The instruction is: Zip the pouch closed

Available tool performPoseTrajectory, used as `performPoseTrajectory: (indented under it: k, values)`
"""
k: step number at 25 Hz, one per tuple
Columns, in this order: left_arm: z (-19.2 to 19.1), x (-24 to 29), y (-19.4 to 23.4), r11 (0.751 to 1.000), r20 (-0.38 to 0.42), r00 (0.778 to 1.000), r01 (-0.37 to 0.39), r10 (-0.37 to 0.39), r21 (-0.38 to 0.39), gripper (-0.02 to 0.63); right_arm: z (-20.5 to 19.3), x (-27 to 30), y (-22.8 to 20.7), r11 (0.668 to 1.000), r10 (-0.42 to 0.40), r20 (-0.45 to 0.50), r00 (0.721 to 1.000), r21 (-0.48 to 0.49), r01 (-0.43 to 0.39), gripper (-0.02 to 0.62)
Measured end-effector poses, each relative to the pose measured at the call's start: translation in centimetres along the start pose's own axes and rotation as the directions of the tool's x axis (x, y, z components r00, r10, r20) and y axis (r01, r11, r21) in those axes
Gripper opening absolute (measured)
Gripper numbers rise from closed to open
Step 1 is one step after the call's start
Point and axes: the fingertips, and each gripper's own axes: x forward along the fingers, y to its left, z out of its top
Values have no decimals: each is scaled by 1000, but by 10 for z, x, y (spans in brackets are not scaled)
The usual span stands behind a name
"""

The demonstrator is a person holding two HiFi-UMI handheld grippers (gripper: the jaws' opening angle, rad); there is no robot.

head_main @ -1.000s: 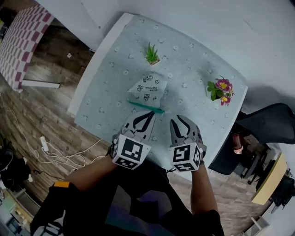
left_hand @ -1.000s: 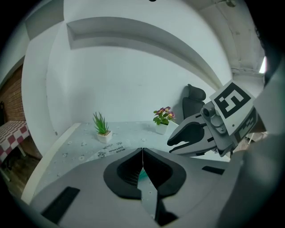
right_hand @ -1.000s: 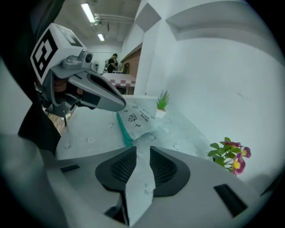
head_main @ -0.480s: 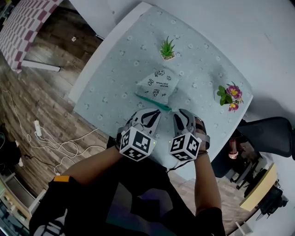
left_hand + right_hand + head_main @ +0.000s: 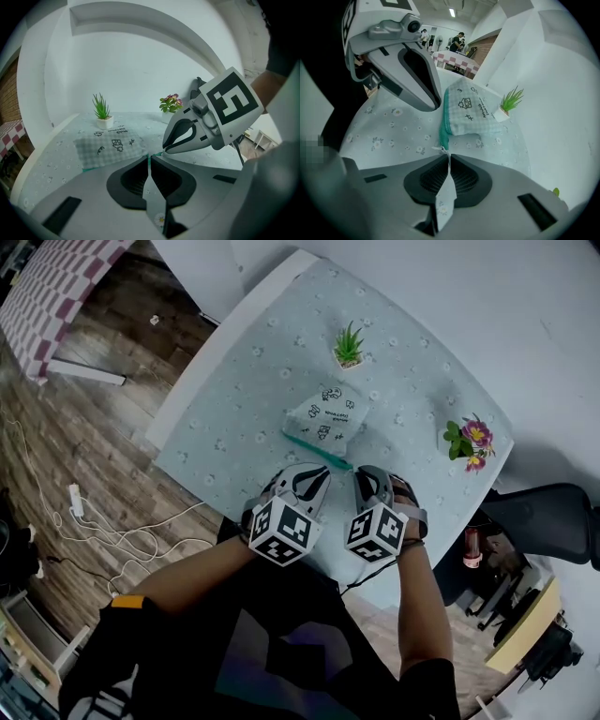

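Observation:
The checked pouch (image 5: 330, 413) lies flat on the flowered tablecloth, its green zipper edge (image 5: 317, 450) turned toward me. My left gripper (image 5: 315, 474) is shut, its tips just short of the zipper's middle (image 5: 155, 154). Beside it, my right gripper (image 5: 362, 474) is also shut at the zipper's right end. In the right gripper view the small pale zipper pull (image 5: 438, 149) lies right at those tips (image 5: 449, 154); whether it is pinched does not show. The pouch (image 5: 468, 112) stretches away behind it, and the left gripper (image 5: 418, 79) hovers over the zipper's far part.
A small green potted plant (image 5: 349, 345) stands beyond the pouch. A pink flower pot (image 5: 469, 439) sits near the table's right edge. The table's near edge (image 5: 202, 493) runs just under my grippers. A dark chair (image 5: 553, 512) and floor cables (image 5: 112, 535) flank the table.
Both grippers have stayed shut at the zipper edge and drawn slightly closer together. The head view has shifted, so the table sits a little higher and to the right.

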Motion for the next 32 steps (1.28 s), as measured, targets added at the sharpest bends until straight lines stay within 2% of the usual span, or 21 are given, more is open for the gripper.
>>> performPoseTrajectory:
  k: [2,6,11,15,20,25,32]
  values:
    - [2,-1,0,1000,3,1000,8,-8,3,12,2,-7,0,999,16,9,1000,42,-17,29]
    - [14,-9,-1,999,26,999,36,-37,17,12,10,-29,-1,980,60,56,997,187,-70,25]
    - [31,-24,-13,993,73,992,101,-105,57,12,23,-56,-9,919,61,134,989,380,-109,23]
    - [37,-32,-18,989,100,985,136,-142,66,14,36,-71,-16,863,30,178,984,492,-115,21]
    - [47,-38,-17,983,132,975,168,-177,76,84,47,-80,-18,831,0,182,983,548,-101,21]
    - [47,-45,-20,979,139,971,183,-194,89,92,54,-86,-18,807,-24,180,983,584,-87,21]
    - [47,-47,-23,975,145,966,200,-212,98,94,62,-91,-18,794,-41,176,983,603,-75,21]
